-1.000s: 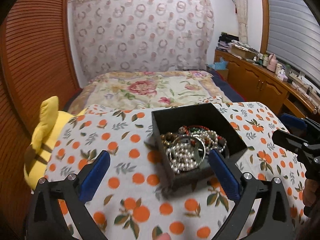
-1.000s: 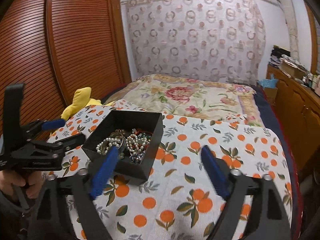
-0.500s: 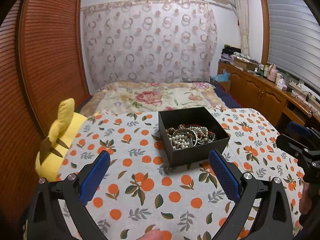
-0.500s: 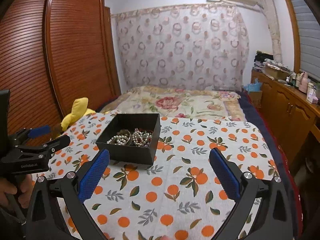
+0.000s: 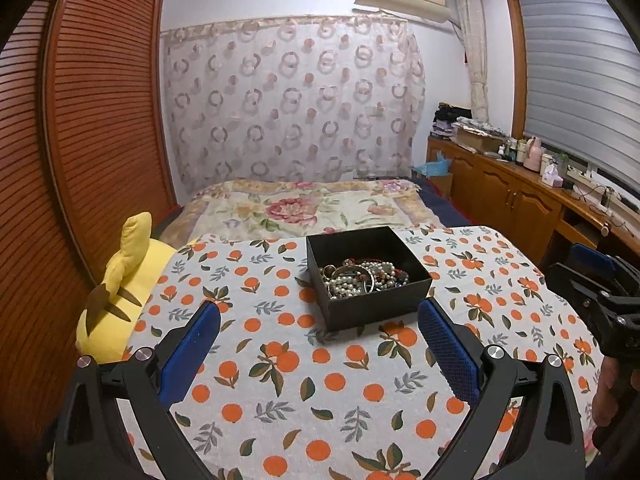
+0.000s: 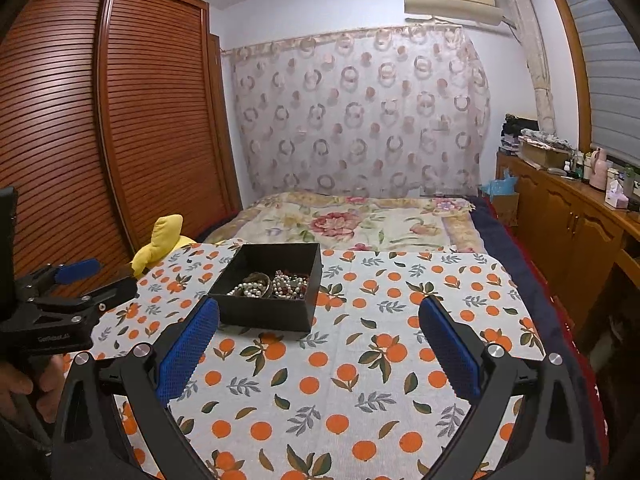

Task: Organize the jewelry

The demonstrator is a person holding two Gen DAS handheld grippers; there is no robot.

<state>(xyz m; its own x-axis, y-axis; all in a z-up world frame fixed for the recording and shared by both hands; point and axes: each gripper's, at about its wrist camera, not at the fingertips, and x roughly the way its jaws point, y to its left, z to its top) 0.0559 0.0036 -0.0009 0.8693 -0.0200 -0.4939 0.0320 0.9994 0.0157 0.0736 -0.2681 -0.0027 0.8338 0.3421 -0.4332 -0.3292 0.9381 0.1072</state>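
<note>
- Black box (image 5: 368,276) sits on the table with the orange-print tablecloth (image 5: 304,384), toward the far edge, open top, no lid on it.
- Jewelry (image 5: 362,278) is piled inside the box: white pearl strands, a metal bangle, some red and dark beads, all tangled. Single pieces can't be told apart.
- In the right wrist view the same box (image 6: 268,288) is left of centre, the jewelry (image 6: 272,284) heaped in its near half.
- Left gripper (image 5: 318,316): claw wide open, blue pads well apart, nothing between them. It hangs over the tablecloth on the near side of the box, not touching it.
- Right gripper (image 6: 318,314): claw spread fully open, empty. Its left pad (image 6: 188,348) overlaps the box's near left corner in the picture; can't tell if it touches.
- Left wrist view shows the right gripper (image 5: 592,276) at the right edge, with a hand (image 5: 612,392) on its handle.
- Right wrist view shows the left gripper (image 6: 76,280) at the left edge, with a hand (image 6: 24,380) below it.
- Yellow plush toy (image 5: 120,288) lies at the table's left edge, partly under the cloth line.
- Bed with a floral blanket (image 5: 304,208) is behind the table, then a curtain with ring print (image 5: 292,104).
- Slatted wooden wardrobe (image 6: 100,120) on the left, wooden cabinet (image 5: 516,192) with clutter on the right.
</note>
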